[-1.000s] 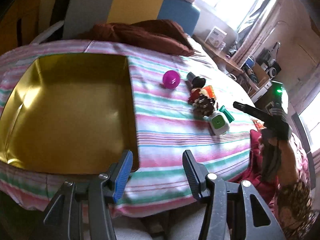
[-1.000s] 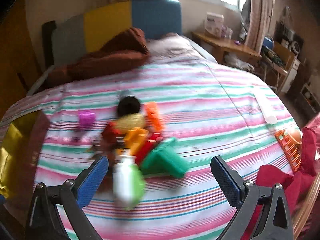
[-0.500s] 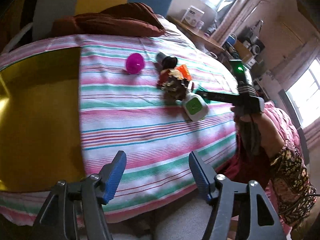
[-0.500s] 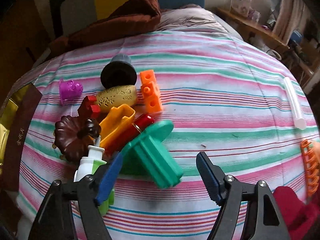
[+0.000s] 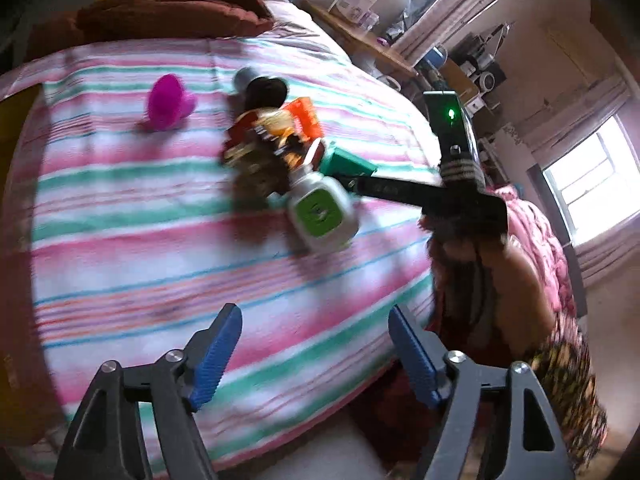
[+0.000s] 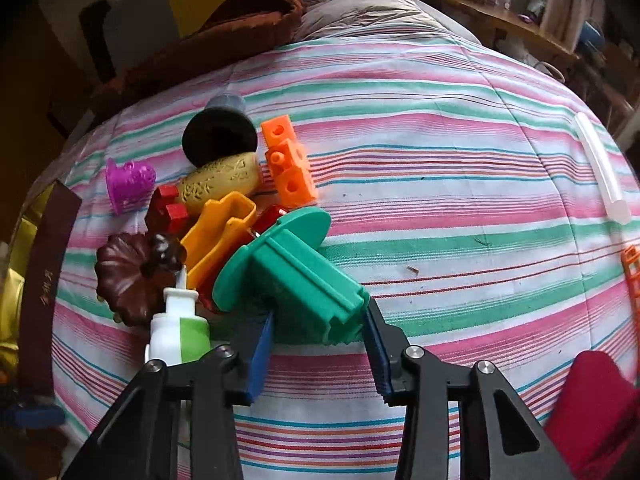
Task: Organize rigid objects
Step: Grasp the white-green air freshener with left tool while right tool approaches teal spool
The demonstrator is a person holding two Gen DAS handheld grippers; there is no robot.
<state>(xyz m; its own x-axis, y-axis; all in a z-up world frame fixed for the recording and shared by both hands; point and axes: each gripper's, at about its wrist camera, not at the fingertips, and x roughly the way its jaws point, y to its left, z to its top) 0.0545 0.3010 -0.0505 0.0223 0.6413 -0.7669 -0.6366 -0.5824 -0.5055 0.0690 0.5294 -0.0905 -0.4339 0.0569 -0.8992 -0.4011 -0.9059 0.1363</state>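
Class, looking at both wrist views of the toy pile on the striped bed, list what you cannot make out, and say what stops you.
- Red toy, right wrist view: mostly hidden under the green plastic piece and yellow mould.
- Toy pile, left wrist view: motion blur smears its shapes.
- Orange grid item, right wrist view: cut off by the edge.

A home bedroom: striped bedspread (image 6: 420,128), brown pillow (image 6: 224,36), cluttered wooden desk (image 6: 500,20), bright window (image 5: 596,196).

The right tool (image 6: 318,344) is closing around the green block (image 6: 304,284), toy pile (image 6: 208,208) at ten o'clock.
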